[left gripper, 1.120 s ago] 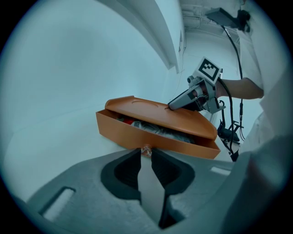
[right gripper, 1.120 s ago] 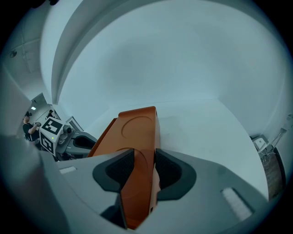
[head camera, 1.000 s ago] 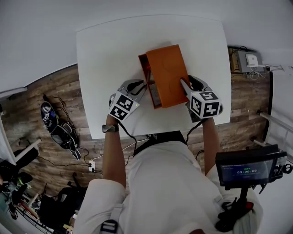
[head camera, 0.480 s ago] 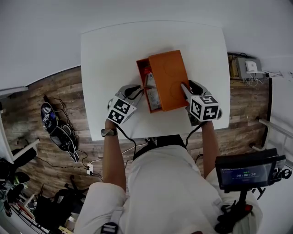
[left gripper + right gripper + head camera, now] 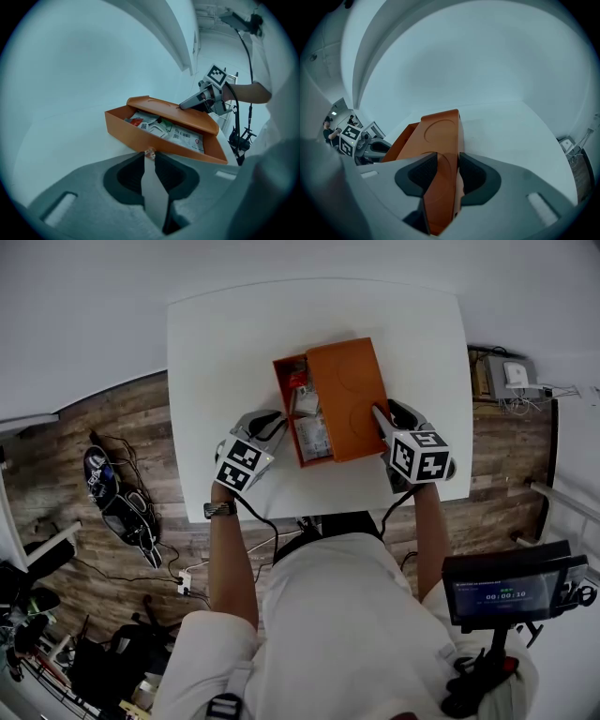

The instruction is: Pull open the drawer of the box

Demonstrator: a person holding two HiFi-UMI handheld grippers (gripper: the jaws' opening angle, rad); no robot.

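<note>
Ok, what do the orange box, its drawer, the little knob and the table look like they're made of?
Box: matte orange, thin walls, crisp edges, circles pressed into the top; cardboard or thin plastic.
Drawer: same orange sheet.
Knob: tiny, see-through, probably clear plastic.
Table: smooth plain white top, possibly laminate; can't tell.

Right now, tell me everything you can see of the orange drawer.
The drawer is an open-topped orange tray with thin, smooth walls, cardboard or plastic by its look. It stands slid partway out of the orange box toward the person's left, resting flat on the white table. Inside lie flat printed packets. A small translucent knob sits on its front wall, and the left hand-held gripper is closed on that knob.
</note>
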